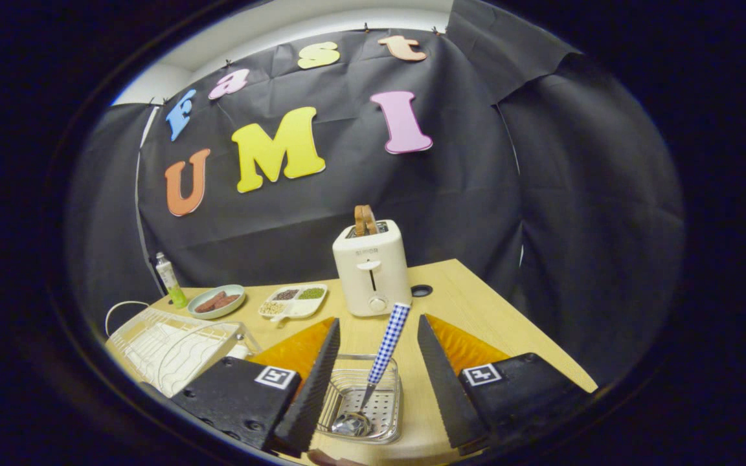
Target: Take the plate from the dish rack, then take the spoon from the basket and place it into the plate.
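A metal wire basket (383, 421) sits on the wooden table between my two fingers. A spoon (386, 346) stands in it, its steel bowl on the basket floor and its blue-and-white checked handle leaning up and away toward the toaster. My gripper (378, 323) is open, one black ribbed finger on each side of the basket, touching neither basket nor spoon. The handle's top end rises about level with the fingertips, nearer the right one. The white wire dish rack (172, 349) lies left of the left finger. A brownish rounded edge (331, 458) peeks out just before the basket; I cannot tell what it is.
Beyond the fingers stands a cream toaster (373, 272) with bread in its slot. Left of it are a white divided dish of grains (294, 301), a green plate with sausages (216, 301) and a small bottle (170, 279). A cable hole (421, 290) lies right of the toaster.
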{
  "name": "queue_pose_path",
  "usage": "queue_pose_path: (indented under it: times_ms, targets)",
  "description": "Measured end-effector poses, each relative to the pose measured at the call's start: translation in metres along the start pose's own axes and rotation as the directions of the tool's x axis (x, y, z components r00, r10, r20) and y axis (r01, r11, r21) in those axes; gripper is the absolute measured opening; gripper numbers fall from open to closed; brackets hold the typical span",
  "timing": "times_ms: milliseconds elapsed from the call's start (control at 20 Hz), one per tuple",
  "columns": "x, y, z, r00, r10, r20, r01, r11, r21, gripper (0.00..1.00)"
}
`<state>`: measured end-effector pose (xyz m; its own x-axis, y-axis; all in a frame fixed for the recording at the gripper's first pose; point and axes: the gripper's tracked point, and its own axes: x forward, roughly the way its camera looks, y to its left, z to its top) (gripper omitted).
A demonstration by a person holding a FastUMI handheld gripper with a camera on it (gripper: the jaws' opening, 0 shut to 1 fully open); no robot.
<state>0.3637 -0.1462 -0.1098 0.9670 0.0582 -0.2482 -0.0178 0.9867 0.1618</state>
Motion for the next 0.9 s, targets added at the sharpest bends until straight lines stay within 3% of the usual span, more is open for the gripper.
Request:
queue_pose_path:
  times_ms: [250,300,400,500,750,900]
  targets:
    - [0.02,0.001,-0.011,0.998,0.008,-0.061,-0.007,1.0,0.021,0.51]
    - [0.019,0.003,-0.009,0.999,0.016,-0.05,-0.014,0.999,0.036,0.36]
    - [0.011,0.011,0.002,0.999,0.044,0.002,-0.044,0.996,0.078,0.22]
    - [0.006,0.01,0.014,0.998,0.029,0.053,-0.033,0.997,0.074,0.17]
    - [-0.023,0.028,0.054,0.987,0.029,0.155,-0.033,0.999,0.019,0.16]
    - [-0.051,0.035,0.091,0.974,-0.012,0.227,0.01,1.0,0.011,0.16]
